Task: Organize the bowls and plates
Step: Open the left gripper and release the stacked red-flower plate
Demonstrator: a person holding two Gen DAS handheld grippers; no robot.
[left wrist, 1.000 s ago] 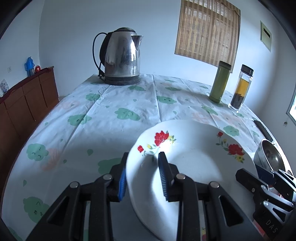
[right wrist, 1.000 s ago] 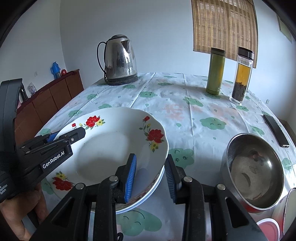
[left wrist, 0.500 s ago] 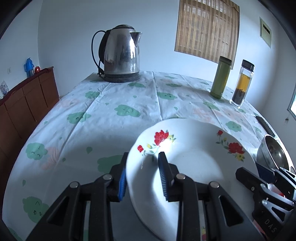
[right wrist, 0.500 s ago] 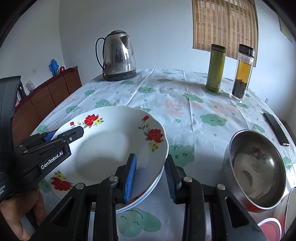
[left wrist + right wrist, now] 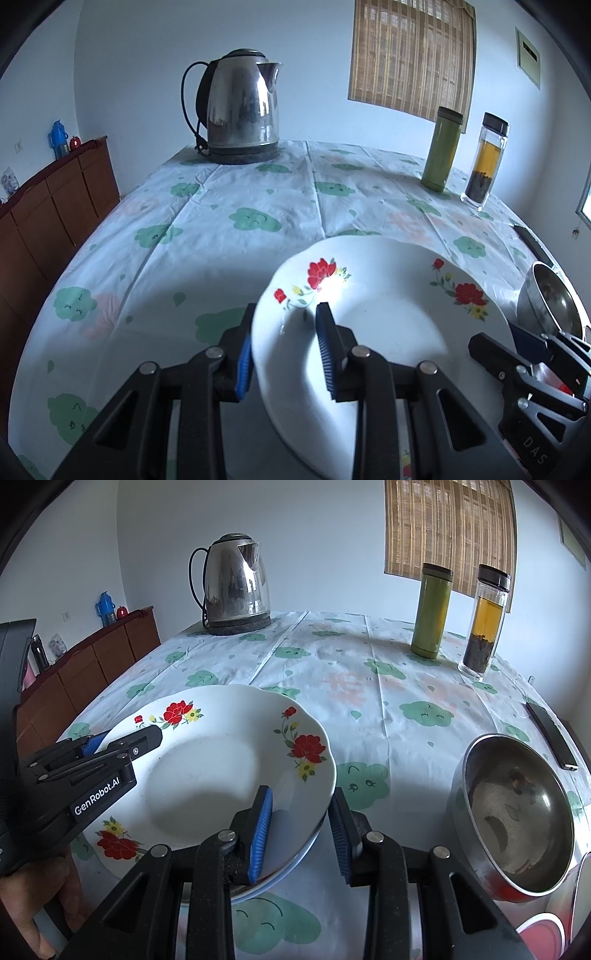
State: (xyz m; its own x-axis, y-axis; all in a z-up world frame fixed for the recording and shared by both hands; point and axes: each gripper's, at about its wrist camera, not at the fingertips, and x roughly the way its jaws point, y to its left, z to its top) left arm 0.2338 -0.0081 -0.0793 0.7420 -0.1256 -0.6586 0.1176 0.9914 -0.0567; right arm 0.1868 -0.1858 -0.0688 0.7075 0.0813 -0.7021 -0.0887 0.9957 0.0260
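Note:
A white plate with red flowers (image 5: pixel 207 771) (image 5: pixel 388 332) lies on top of a second plate whose bluish rim (image 5: pixel 295 864) shows beneath it, on the cloth-covered table. My left gripper (image 5: pixel 286 325) is shut on the floral plate's left rim, one pad inside the plate and the other under its edge. That left gripper (image 5: pixel 122 744) also shows in the right wrist view, held by a hand. My right gripper (image 5: pixel 301 801) is shut on the plate's near right rim. The right gripper (image 5: pixel 517 343) appears at the right edge of the left wrist view.
A steel bowl (image 5: pixel 517 812) stands to the right of the plates, with a red-and-white dish (image 5: pixel 546 934) partly under it. A kettle (image 5: pixel 236 587), a green flask (image 5: pixel 432 609) and a glass tea bottle (image 5: pixel 485 620) stand at the far side. A dark phone (image 5: pixel 552 734) lies at the right edge. A wooden cabinet (image 5: pixel 48 206) stands left of the table.

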